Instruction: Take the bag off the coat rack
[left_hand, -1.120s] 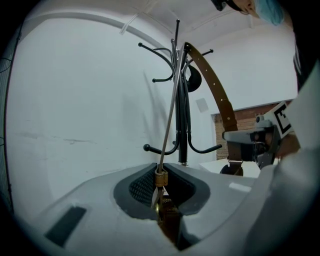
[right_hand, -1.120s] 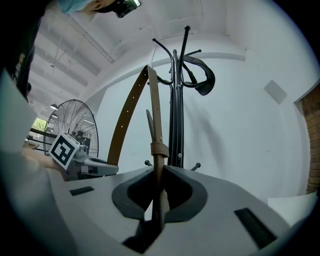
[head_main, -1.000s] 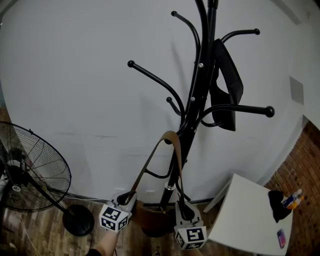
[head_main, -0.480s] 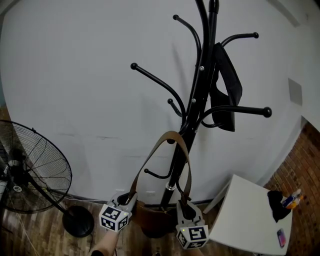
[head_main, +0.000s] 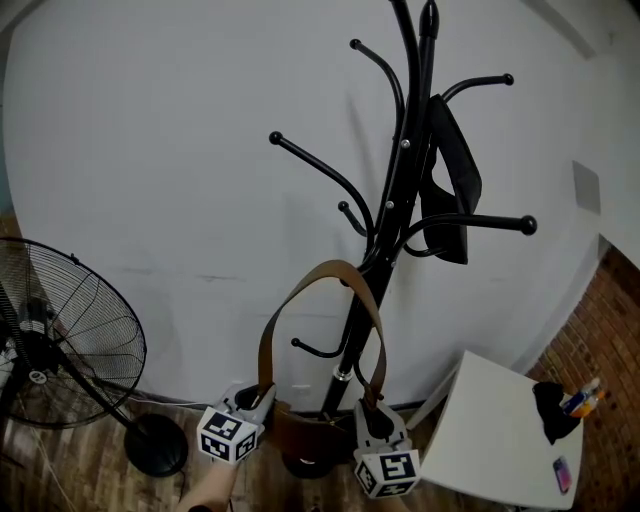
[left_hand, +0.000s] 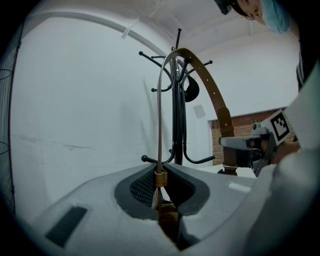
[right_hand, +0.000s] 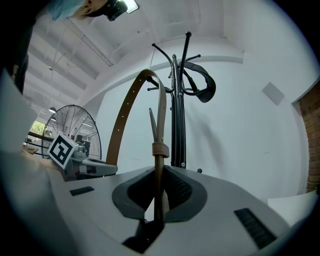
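A black coat rack (head_main: 397, 190) stands against the white wall. A brown bag (head_main: 300, 432) hangs low by the rack's foot, between my two grippers. Its brown strap (head_main: 325, 270) arches up in front of the pole in a loose loop; I cannot tell whether it rests on a hook. My left gripper (head_main: 252, 398) is shut on the strap's left end, near a small loop (left_hand: 160, 178). My right gripper (head_main: 372, 412) is shut on the right end (right_hand: 159, 165). Each gripper view shows the strap (left_hand: 210, 85) (right_hand: 127, 105) curving across to the other gripper.
A black bag (head_main: 455, 170) hangs from an upper right hook of the rack. A standing fan (head_main: 60, 330) is at the left on the wooden floor. A white table (head_main: 490, 430) at the lower right carries a black object (head_main: 550, 408) and a phone (head_main: 562, 475).
The strap's arch has gone from a tight peak at the pole to a wider, slacker loop reaching further left. Both grippers stay low, holding the strap ends.
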